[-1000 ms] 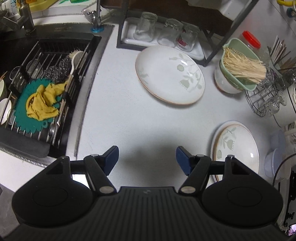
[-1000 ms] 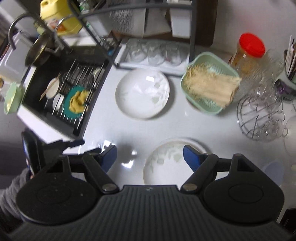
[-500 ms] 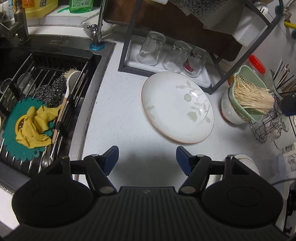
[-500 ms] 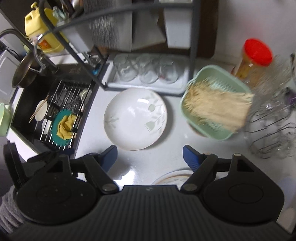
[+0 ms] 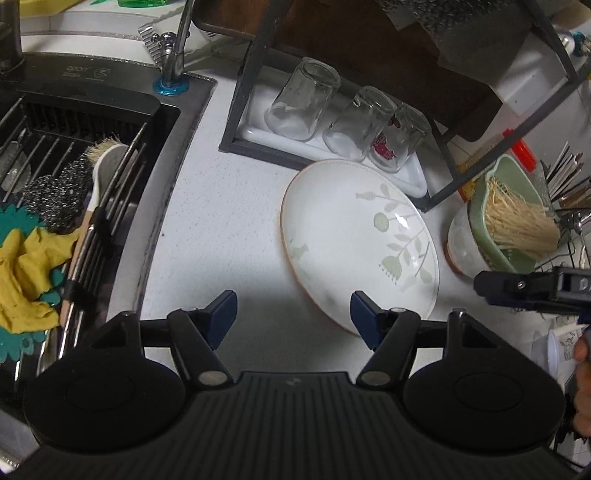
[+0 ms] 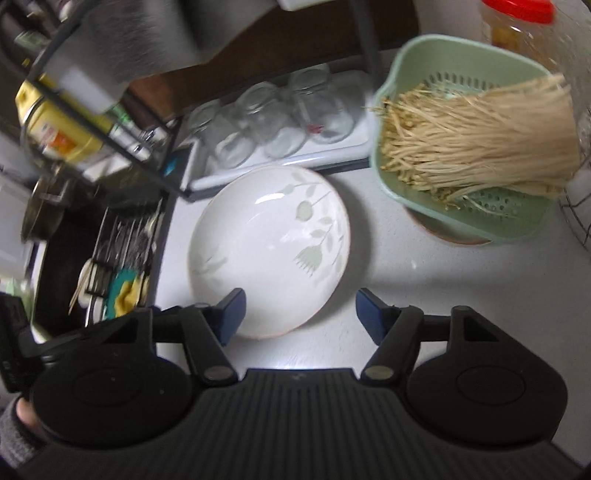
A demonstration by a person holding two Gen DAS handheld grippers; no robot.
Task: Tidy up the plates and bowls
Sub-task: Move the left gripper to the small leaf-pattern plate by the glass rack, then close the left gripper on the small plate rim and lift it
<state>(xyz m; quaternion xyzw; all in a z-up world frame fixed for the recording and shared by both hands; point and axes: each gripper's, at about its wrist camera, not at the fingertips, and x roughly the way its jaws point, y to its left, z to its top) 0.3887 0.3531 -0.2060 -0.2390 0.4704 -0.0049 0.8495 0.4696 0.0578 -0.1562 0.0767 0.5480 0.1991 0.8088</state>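
Observation:
A large white plate (image 5: 360, 243) with a pale green leaf pattern lies flat on the white counter (image 5: 229, 229), in front of the black rack. My left gripper (image 5: 293, 314) hovers open over the bare counter, its right finger close to the plate's near rim. My right gripper (image 6: 301, 314) hangs above the same plate (image 6: 269, 247). Its jaws are closing, the plate's near rim shows by the left finger, and no pad presses on it. A white bowl (image 5: 461, 247) stands under a green colander (image 6: 469, 155) of pale sprouts. The right gripper (image 5: 532, 288) also shows in the left wrist view.
A black rack (image 5: 240, 110) shelters three upturned glasses (image 5: 354, 125) on a white tray. The sink (image 5: 74, 122) at left holds a drying rack, yellow cloth (image 5: 26, 266), brush and steel wool. A red-lidded jar (image 6: 517, 22), wire basket and chopsticks stand at right.
Both grippers came down and forward toward the large plate, which now looks bigger. The smaller plate slid out of both views. The right jaws have narrowed a little.

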